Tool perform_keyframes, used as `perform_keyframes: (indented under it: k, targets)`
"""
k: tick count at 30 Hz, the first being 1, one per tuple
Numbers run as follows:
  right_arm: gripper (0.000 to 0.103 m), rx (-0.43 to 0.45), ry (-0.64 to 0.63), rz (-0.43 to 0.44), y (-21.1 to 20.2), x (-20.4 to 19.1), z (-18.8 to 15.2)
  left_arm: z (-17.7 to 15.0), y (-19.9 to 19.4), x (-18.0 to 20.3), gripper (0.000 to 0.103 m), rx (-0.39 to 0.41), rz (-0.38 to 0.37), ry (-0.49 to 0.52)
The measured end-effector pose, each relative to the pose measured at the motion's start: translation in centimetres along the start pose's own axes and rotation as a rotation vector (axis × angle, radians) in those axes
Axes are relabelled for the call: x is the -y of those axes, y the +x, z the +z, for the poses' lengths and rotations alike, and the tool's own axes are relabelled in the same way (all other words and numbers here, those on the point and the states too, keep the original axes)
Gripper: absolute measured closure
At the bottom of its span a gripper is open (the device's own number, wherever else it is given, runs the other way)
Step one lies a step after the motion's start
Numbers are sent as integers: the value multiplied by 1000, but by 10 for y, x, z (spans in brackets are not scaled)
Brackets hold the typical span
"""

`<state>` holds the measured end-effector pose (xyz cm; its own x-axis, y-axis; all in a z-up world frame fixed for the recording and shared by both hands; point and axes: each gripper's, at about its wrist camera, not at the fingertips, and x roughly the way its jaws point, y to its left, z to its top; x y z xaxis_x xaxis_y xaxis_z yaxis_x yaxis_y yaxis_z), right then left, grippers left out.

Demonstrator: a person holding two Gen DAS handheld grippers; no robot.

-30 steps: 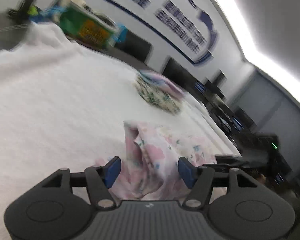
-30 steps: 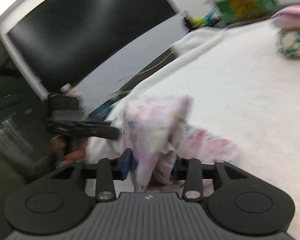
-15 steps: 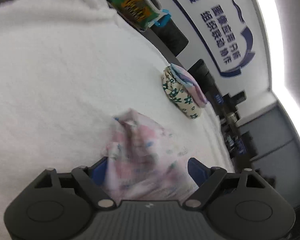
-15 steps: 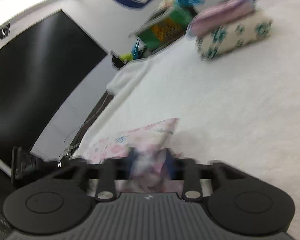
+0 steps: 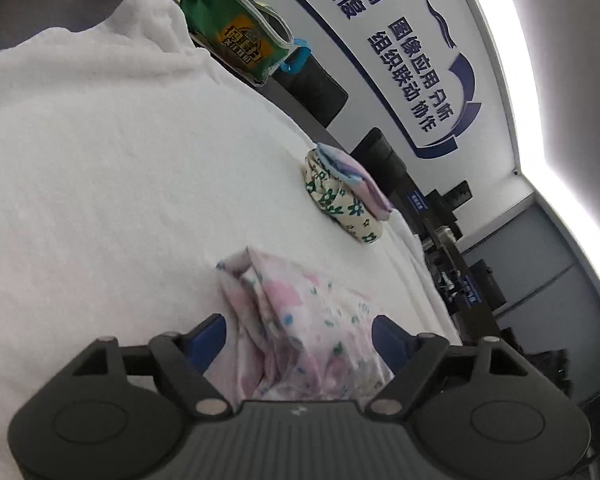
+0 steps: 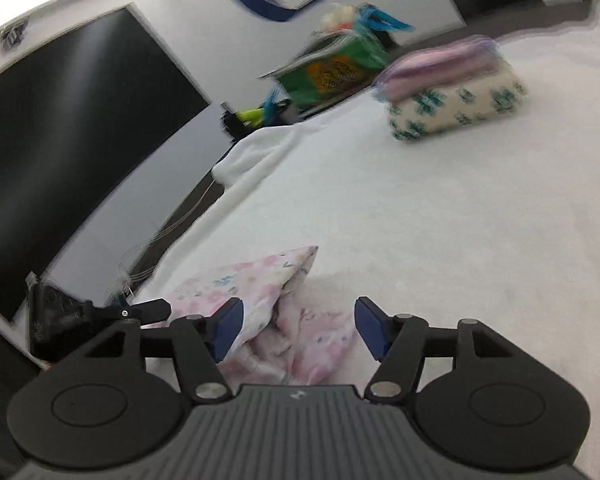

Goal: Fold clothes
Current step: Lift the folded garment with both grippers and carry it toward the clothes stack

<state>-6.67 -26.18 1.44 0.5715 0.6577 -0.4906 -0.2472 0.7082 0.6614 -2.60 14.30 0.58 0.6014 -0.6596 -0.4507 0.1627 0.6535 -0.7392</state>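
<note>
A crumpled pink floral garment (image 5: 300,320) lies on the white fleece cover (image 5: 100,180), right in front of both grippers. My left gripper (image 5: 300,340) is open, its blue pads wide apart on either side of the garment's near part. In the right wrist view the same garment (image 6: 268,300) lies bunched with one corner raised. My right gripper (image 6: 298,326) is open, its pads apart on either side of the cloth. The left gripper's fingers (image 6: 140,312) show at the garment's far left edge.
A stack of folded clothes, cream with green flowers under a pink and blue piece (image 5: 344,196) (image 6: 452,88), sits farther back. A green bag (image 5: 236,36) (image 6: 328,72) stands at the far edge. A dark screen (image 6: 72,140) lies beyond the table's left side.
My right gripper was shut on the garment and has opened, and the cloth has dropped onto the cover. My left gripper has stayed open over it.
</note>
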Motion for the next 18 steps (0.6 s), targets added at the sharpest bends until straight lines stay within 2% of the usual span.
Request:
perform_keyframes:
  k: [3,4,5,7,11,12,13,14,18]
  targets:
    - [34,-50,186,45,4,12,-4,9,14,-1,29,-51,43,-25]
    - [35,-68,244,68,7,16,-5,10,20,1,38,-65,56,-14]
    - [35,-83,281,83,12,18,-5,12,27,3,53,-79,70,-2]
    - [35,-106,314,93,27,21,-3,8,30,9,66,-91,71,25]
    - [36,-138,324,91,54,26,1,1,35,21,67,-116,74,80]
    - [36,-146,308,92,57,23,3,1,33,19,67,-115,74,65]
    - [36,-157,286,94,59,20,6,1,31,17,58,-115,74,50]
    - [36,-162,264,92,58,17,8,3,33,17,45,-121,74,49]
    - [35,-149,191,47,40,12,12,7,40,17,43,-148,77,44]
